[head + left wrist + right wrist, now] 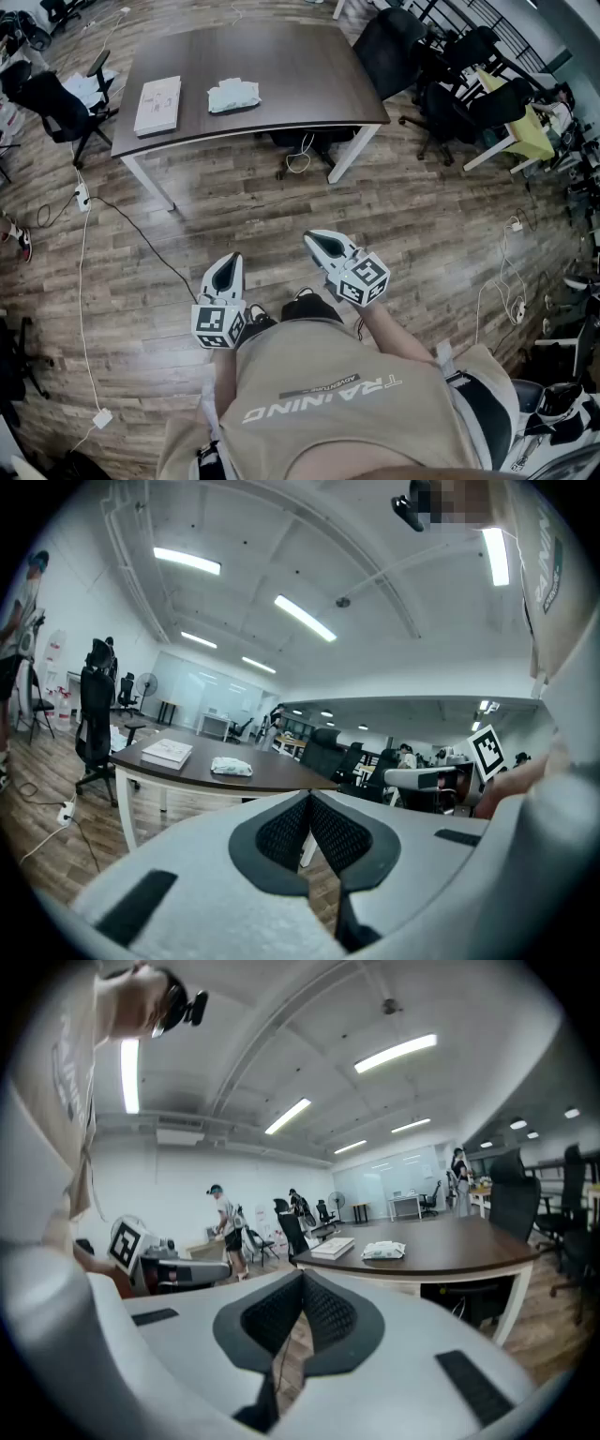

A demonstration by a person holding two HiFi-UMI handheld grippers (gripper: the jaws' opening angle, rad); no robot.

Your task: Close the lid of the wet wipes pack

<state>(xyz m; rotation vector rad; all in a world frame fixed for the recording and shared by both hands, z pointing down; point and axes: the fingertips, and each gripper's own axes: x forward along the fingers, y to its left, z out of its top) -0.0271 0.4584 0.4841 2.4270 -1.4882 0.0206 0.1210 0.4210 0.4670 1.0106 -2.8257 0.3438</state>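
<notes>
**Approach stage: both grippers shut and empty, pack out of reach**

Finding 1. The left gripper [228, 265] has its jaws fully together with nothing between them; its own view shows the pads meeting along one seam. The right gripper [323, 246] is the same: jaws pressed together, nothing held. Both are carried close to the person's body, tilted slightly downward.

Finding 2. The wet wipes pack [232, 96] lies on the tabletop [309, 75], well ahead of both grippers and touching neither. From the left gripper it sits ahead and a little left of the jaw line; from the right gripper, ahead and a little right. A flat box [157, 103] lies beside the pack, on its left as seen from the grippers. Whether the lid is open cannot be made out at this range.

Assessment. The task looks not yet begun; the approach comes first.

Risks noted:
- A cable [141, 234] runs across the floor [422, 216] between the grippers and the tabletop; a foot could catch on it during the walk-in.
- The pack appears soft and light. Pressing the lid with one gripper only may slide it across the smooth surface or towards the flat box instead of snapping the lid down.
- Pressing off-centre may leave the lid half-latched.
</notes>
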